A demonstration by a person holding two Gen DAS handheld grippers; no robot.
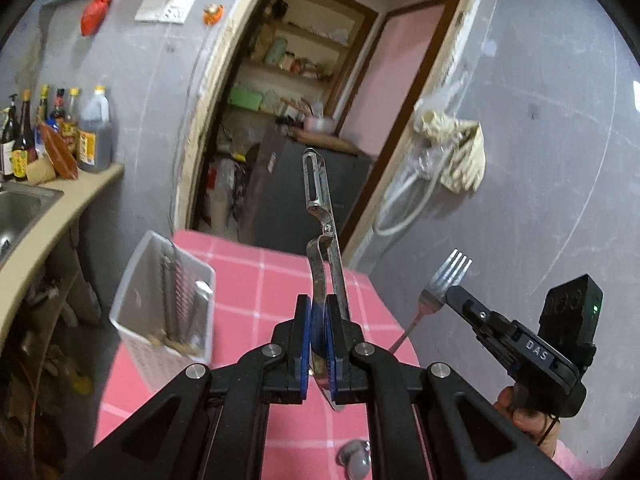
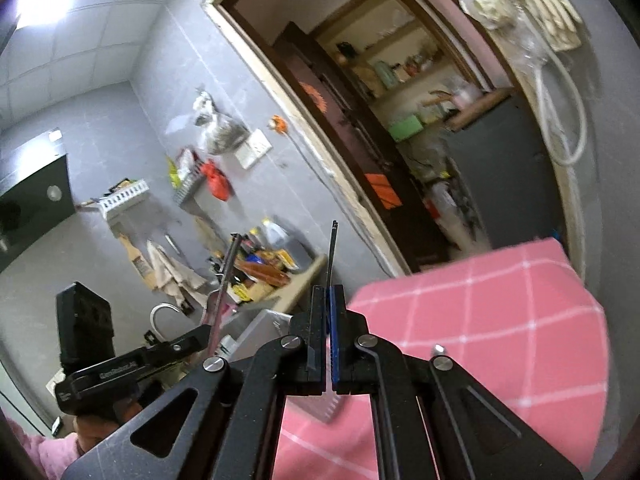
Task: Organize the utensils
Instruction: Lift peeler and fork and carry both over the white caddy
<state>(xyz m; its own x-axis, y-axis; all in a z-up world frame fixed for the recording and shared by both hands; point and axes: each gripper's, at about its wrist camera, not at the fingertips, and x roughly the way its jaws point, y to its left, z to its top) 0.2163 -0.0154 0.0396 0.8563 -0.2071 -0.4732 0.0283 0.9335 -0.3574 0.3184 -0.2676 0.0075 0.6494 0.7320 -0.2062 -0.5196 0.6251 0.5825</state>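
Gripping a metal peeler (image 1: pixel 320 216) by its looped handle, the left gripper (image 1: pixel 319 332) has both blue pads clamped tight on the steel; blade end points up and away, well above the table. In the right wrist view the same peeler (image 2: pixel 224 276) shows edge-on, rising from the left gripper (image 2: pixel 200 334).

Right gripper (image 2: pixel 329 340): jaws closed on a fork (image 2: pixel 331 252), seen here edge-on as a thin dark line standing out ahead of the pads. The left wrist view confirms it: fork (image 1: pixel 442 280) tines up, handle running down through the right gripper (image 1: pixel 452 294), held off the table's right edge.

Outward: pink checked tablecloth (image 1: pixel 248 276) below both tools. White slotted utensil holder (image 1: pixel 168 300) stands on the cloth at the left, just beside the left gripper, with at least one metal utensil (image 1: pixel 200 300) already upright in it; contents blurred, cannot count. A small grey object (image 1: pixel 354 458) lies on the cloth near the bottom edge, unclear what. Sink counter with sauce bottles (image 1: pixel 60 132) further left.

Step in hand, by my reading: both utensils picked up and carried, neither yet in the holder. Next move calls for swinging the peeler left over the holder's open top, tipping it near vertical, lowering and then releasing; the fork would follow. Risk: the light holder may tip if struck on its rim.
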